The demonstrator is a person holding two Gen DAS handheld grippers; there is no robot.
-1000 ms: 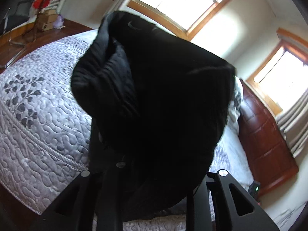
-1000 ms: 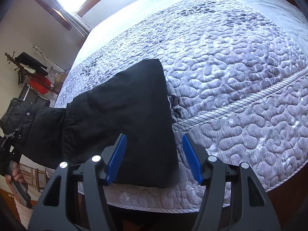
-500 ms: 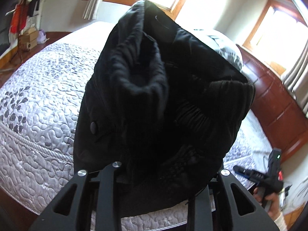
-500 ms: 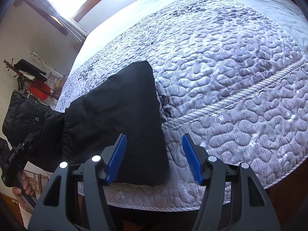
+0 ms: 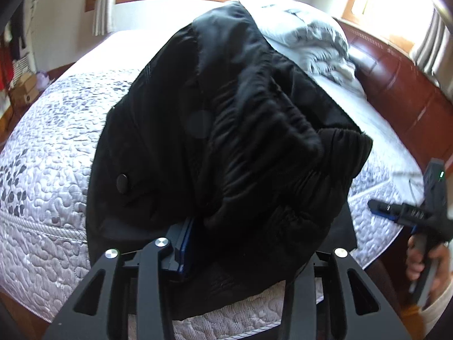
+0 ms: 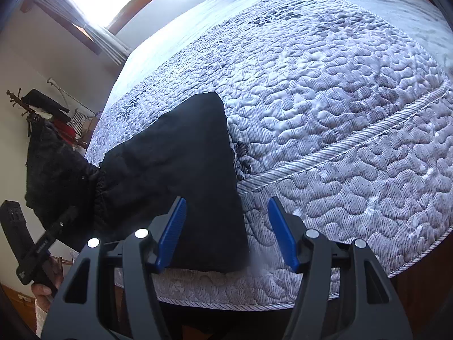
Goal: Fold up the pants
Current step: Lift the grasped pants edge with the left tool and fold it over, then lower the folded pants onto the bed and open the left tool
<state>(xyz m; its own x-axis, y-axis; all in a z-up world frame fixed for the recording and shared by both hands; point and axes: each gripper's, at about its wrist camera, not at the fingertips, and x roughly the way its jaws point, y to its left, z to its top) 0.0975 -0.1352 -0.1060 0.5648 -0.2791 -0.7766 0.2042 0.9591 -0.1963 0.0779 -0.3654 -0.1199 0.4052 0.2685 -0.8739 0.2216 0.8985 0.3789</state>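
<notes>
In the left wrist view, the left gripper [image 5: 226, 257] is clamped on a bunched end of the black pants [image 5: 235, 141], whose gathered waistband and a round snap button face the camera; the cloth hangs lifted over the quilted bedspread [image 5: 48, 187], blocking most of the bed. At the right edge, the right gripper [image 5: 407, 212] shows in a hand near the mattress edge, and rumpled pale bedding [image 5: 320, 45] lies by the wooden headboard [image 5: 402, 90]. In the right wrist view, the right gripper's [image 6: 226, 232] blue-padded fingers [image 6: 172, 229] stand spread apart, holding nothing, hovering over the near corner of the pants' [image 6: 184, 175] folded leg, which lies flat at the bed's edge while the other end rises left to the left gripper [image 6: 51, 240].
</notes>
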